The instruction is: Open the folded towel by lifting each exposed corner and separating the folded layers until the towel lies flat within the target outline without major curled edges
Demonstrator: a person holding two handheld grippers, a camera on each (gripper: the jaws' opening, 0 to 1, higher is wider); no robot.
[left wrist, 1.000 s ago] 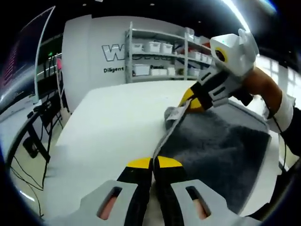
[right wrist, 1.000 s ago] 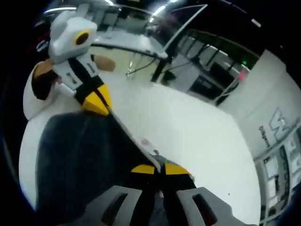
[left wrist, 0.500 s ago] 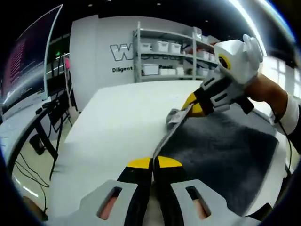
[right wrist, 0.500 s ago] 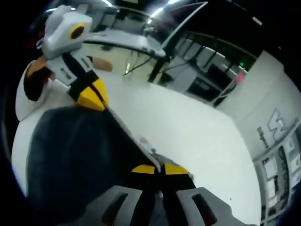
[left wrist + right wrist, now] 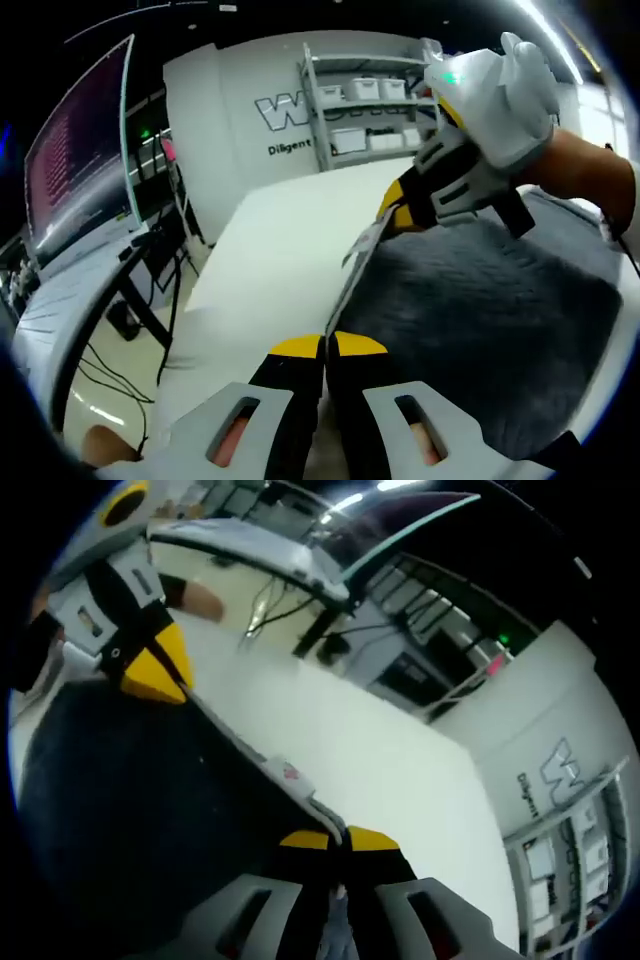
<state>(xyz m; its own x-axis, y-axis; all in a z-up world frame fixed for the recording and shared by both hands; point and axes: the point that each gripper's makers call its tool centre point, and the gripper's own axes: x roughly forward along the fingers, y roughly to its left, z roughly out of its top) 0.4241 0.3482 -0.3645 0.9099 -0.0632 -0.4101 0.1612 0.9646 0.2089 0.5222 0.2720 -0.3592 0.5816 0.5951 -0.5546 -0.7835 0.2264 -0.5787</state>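
Observation:
A dark grey towel (image 5: 480, 310) is held up off the white table (image 5: 290, 250), its light hem stretched taut between the two grippers. My left gripper (image 5: 326, 345) is shut on the near end of that hem. The right gripper (image 5: 395, 212) comes in from the upper right, shut on the far corner. In the right gripper view the same towel (image 5: 130, 800) spreads to the left, my right gripper (image 5: 340, 837) is shut on its corner by a small label (image 5: 288, 773), and the left gripper (image 5: 160, 675) pinches the other end at upper left.
White shelving with storage bins (image 5: 370, 100) stands against the far wall with lettering. A large monitor (image 5: 85, 160) on a stand sits left of the table, with cables on the floor below. A person's forearm (image 5: 585, 175) holds the right gripper.
Both grippers stay shut on the towel's hem and have come closer to the cameras; the towel edge has been lifted and drawn tighter, with the views tilting over.

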